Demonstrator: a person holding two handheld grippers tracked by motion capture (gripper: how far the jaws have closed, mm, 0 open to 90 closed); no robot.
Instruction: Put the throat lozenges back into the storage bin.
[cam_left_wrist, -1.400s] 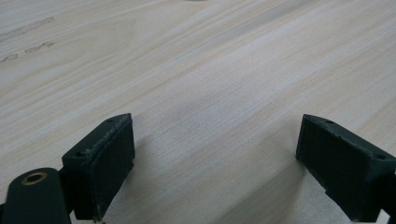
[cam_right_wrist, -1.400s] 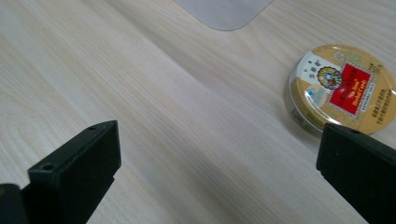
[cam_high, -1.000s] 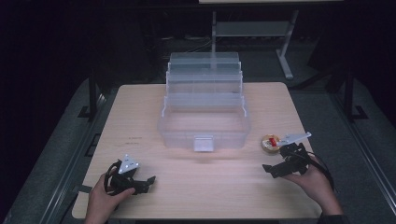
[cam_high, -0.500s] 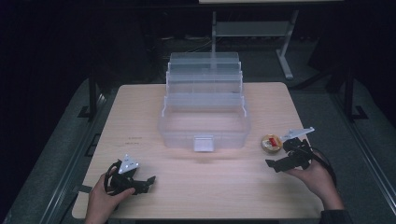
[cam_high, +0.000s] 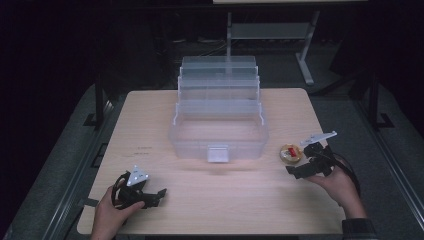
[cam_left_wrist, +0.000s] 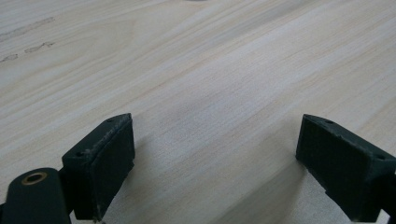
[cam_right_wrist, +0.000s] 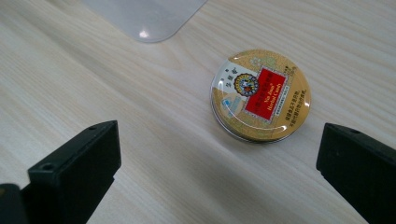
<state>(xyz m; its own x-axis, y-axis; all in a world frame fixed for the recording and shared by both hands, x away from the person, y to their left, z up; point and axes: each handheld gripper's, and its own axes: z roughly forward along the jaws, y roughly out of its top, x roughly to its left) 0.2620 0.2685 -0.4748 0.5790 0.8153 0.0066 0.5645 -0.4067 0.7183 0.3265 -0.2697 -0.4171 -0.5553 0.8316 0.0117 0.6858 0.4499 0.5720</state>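
The right tongs (cam_right_wrist: 219, 172) hang wide open over the surface (cam_high: 150, 120), holding nothing; a small round gold tin (cam_right_wrist: 259, 95) lies flat and closed just ahead of them, near the clear tiered box (cam_high: 218, 131). The box's bottom tray looks empty, though glare blurs it. The left tongs (cam_left_wrist: 215, 168), also wide open, grip nothing.

I was working in what looked like a lab or a recording room, not a home. The light wooden table (cam_high: 150, 120) stood alone under a bright lamp, and all around the table it was dark. Behind the table I saw a metal stand (cam_high: 305, 60) with a grey shelf (cam_high: 270, 31). Under the table there was grey floor (cam_high: 65, 165), with black supports beside the table.
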